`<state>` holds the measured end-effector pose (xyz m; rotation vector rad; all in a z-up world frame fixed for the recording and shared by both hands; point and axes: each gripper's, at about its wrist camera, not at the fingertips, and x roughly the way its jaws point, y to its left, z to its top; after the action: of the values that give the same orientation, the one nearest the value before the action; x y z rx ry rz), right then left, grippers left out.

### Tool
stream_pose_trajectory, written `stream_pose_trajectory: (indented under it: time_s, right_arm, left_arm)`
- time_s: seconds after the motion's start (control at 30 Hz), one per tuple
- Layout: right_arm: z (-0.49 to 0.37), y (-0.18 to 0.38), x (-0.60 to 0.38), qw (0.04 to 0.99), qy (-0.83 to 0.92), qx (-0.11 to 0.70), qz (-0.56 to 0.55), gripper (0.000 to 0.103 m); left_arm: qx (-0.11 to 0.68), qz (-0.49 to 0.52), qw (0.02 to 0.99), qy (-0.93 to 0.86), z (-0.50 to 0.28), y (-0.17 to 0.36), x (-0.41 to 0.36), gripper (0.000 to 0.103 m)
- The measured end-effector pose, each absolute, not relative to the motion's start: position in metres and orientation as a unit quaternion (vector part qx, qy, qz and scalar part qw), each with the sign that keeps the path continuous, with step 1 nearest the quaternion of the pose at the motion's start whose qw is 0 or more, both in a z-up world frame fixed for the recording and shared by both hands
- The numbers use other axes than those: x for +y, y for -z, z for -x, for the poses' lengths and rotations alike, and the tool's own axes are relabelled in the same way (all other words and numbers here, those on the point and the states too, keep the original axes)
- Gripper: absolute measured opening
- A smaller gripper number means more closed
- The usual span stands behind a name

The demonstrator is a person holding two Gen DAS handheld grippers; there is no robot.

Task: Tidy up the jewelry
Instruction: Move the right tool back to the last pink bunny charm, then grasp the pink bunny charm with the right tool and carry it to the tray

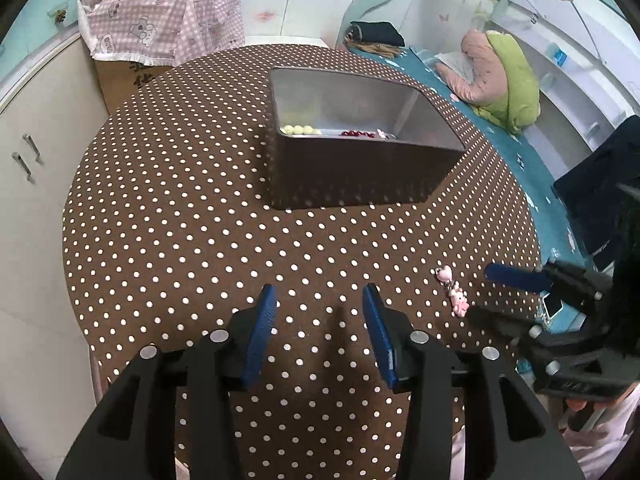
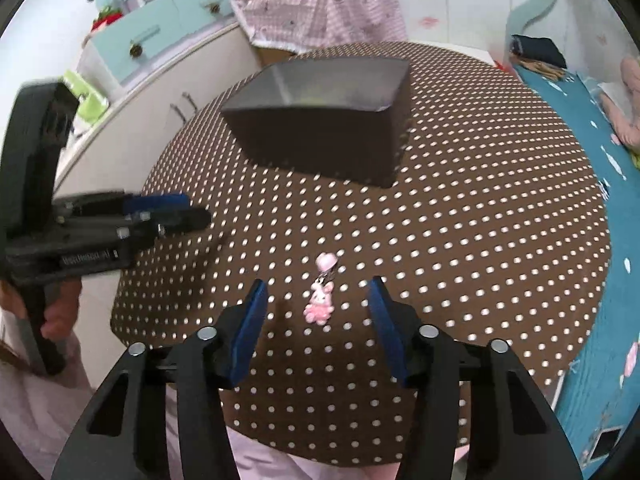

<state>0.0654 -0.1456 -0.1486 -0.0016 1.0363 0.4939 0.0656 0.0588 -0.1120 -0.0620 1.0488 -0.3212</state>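
Charm (image 2: 320, 300) lies between open right gripper (image 2: 318, 292) jaws, untouched.

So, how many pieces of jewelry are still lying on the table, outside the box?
1: the pink charm, lying between the right claw's open fingers.

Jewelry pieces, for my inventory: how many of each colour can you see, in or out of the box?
Pink charm on the tablecloth: 1
Cream bead strand in the box: 1
Red bead strand in the box: 1
Total: 3
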Motion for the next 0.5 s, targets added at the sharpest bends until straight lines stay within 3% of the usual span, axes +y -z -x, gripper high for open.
stream_pose_trajectory:
  time_s: [0.13, 0.23, 0.5]
  right_arm:
    - [-0.066, 0.161, -0.135, 0.834, -0.231, 0.500, 0.026, 0.035]
    - [-0.066, 0.161, -0.132, 0.845, -0.214, 0.487, 0.054, 0.017]
    - [-0.073, 0.160, -0.144, 0.852, -0.196, 0.483, 0.041, 0.017]
  left_arm:
    - [0.490, 0.036, 0.860, 0.142, -0.073, 0.104, 0.066, 0.043]
    - [0.478, 0.042, 0.867, 0.131, -0.083, 0.094, 0.072, 0.045]
    - [0.459, 0.070, 0.879, 0.111, -0.118, 0.077, 0.084, 0.048]
